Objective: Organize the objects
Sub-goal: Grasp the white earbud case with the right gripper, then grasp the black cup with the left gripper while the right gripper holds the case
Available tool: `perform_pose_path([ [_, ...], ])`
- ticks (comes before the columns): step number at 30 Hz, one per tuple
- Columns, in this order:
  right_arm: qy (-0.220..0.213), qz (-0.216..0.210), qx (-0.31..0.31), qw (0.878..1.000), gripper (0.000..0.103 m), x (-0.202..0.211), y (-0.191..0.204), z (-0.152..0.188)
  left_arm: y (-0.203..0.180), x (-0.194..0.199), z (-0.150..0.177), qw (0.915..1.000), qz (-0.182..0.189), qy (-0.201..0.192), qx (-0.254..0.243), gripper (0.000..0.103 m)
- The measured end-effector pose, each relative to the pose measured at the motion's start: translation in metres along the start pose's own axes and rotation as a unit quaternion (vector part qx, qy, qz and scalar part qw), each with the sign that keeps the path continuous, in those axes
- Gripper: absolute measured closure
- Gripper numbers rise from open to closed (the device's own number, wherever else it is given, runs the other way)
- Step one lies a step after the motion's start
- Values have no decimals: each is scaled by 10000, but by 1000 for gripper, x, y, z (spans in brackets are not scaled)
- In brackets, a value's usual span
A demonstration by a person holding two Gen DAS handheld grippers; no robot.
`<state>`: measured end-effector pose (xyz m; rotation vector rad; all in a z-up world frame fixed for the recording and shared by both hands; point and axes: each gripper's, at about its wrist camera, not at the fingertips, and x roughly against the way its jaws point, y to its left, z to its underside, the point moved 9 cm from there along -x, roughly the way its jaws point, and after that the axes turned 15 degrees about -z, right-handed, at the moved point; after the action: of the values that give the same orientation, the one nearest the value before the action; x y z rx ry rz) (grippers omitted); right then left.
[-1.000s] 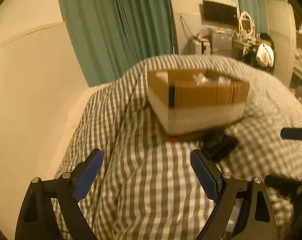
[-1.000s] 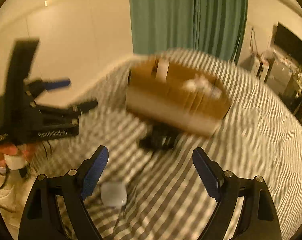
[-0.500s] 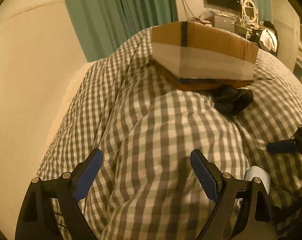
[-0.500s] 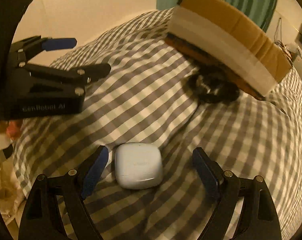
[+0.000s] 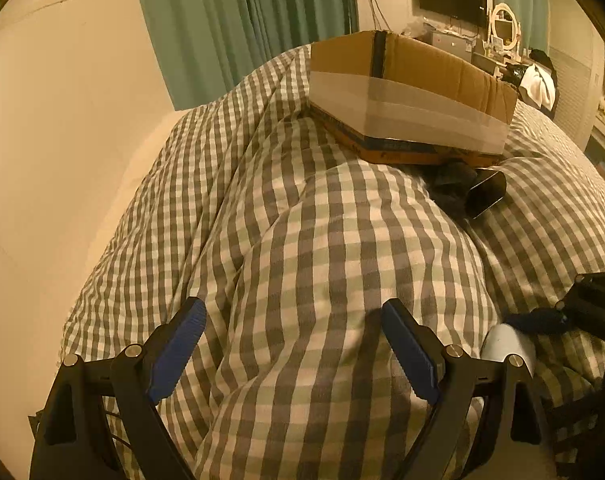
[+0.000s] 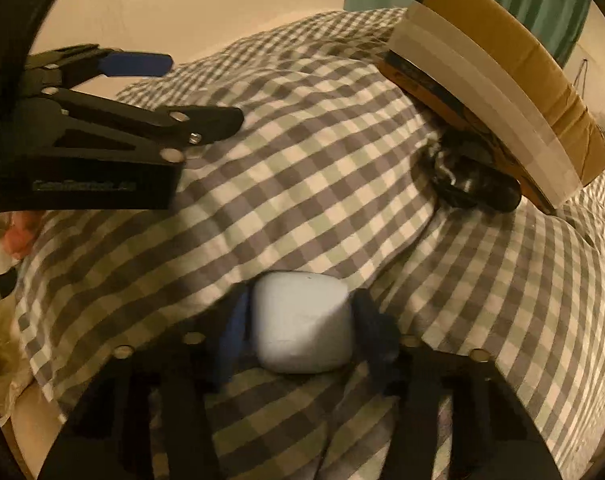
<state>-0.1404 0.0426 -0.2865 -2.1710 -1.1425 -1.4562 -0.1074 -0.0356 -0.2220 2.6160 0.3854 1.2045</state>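
Right gripper (image 6: pixel 300 320) has closed round the pale blue case (image 6: pixel 302 322).
Left gripper (image 5: pixel 292 344) spread wide, empty; far cardboard box (image 5: pixel 410 92)'s contents hidden.

Dark object (image 6: pixel 472 184) tucked under cardboard box (image 6: pixel 498 80), unidentifiable; box contents hidden; right gripper (image 6: pixel 300 322) motion-blurred.
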Motion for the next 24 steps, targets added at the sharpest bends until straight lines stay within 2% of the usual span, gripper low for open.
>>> perform_pose_path([
  [6, -238, -89, -56, 9997, 55, 18, 1, -8, 1, 1, -2, 10000, -98, -12, -12, 11],
  [12, -645, 70, -46, 9979, 55, 57, -2, -20, -2, 8, -15, 9999, -98, -49, 55, 11],
  [16, -1084, 441, -183, 9930, 55, 96, -22, -37, -15, 22, -38, 9995, -67, -305, -3, 11],
  [19, -1300, 716, -285, 9885, 55, 119, -43, -41, -31, 33, -59, 9986, -174, -492, 79, 11],
  [24, -1495, 1102, -490, 9814, 55, 138, -83, -51, -79, 46, -82, 9971, 118, -742, -96, 11],
])
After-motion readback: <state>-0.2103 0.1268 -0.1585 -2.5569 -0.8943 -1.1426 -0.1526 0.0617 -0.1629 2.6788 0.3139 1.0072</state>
